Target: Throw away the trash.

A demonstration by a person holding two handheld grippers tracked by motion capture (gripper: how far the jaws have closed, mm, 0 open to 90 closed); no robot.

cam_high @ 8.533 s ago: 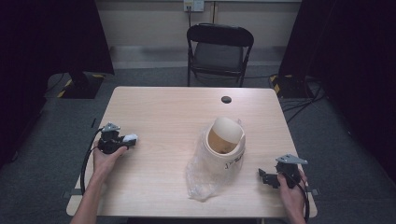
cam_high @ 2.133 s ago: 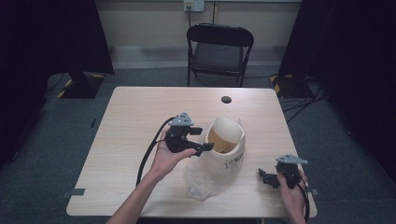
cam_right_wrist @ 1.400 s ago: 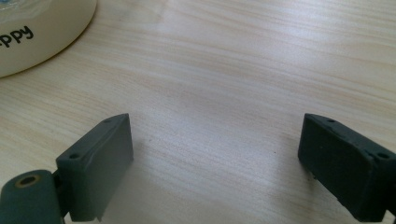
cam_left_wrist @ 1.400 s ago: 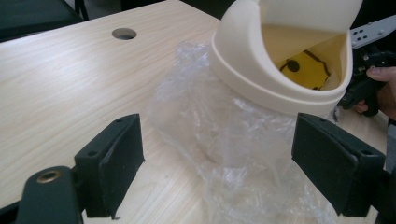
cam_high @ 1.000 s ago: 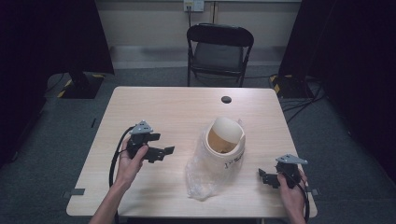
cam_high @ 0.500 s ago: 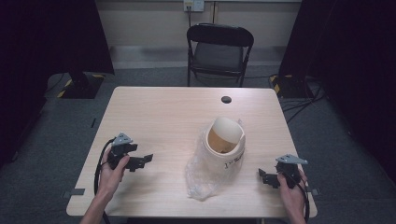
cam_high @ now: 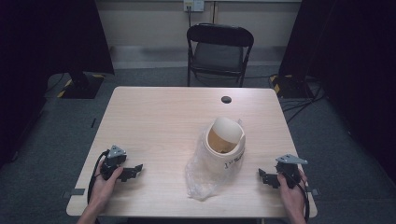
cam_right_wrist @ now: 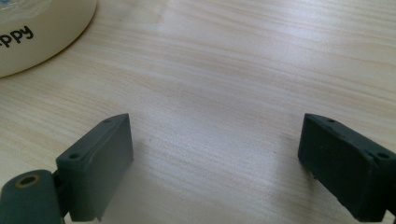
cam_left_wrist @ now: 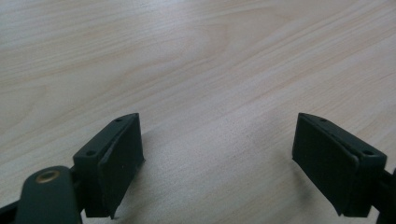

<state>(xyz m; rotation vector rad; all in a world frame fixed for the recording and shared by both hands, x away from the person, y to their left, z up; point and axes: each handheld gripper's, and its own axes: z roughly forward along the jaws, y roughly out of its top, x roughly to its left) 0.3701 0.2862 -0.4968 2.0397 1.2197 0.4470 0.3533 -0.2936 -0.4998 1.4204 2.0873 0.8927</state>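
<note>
Cream plastic forms the tub [cam_high: 223, 151] that stands right of the table's middle, its round lid [cam_high: 227, 131] tipped up against the far rim so that the brownish inside is seen. A clear plastic bag [cam_high: 201, 175] is draped from the tub's near side onto the pale wood table [cam_high: 159, 121]. The lid appears to be propped so the opening is left reachable. The left gripper [cam_high: 133, 171] is held low at the near left corner, well apart from the tub, its jaws spread wide with only bare wood between them. The right gripper [cam_high: 264, 177] is rested at the near right edge, jaws likewise wide open and empty. Both seem parked clear of the work. Dark handwriting is seen on the tub's wall; "ppy" [cam_right_wrist: 16, 37] can be read in the right gripper view.
</note>
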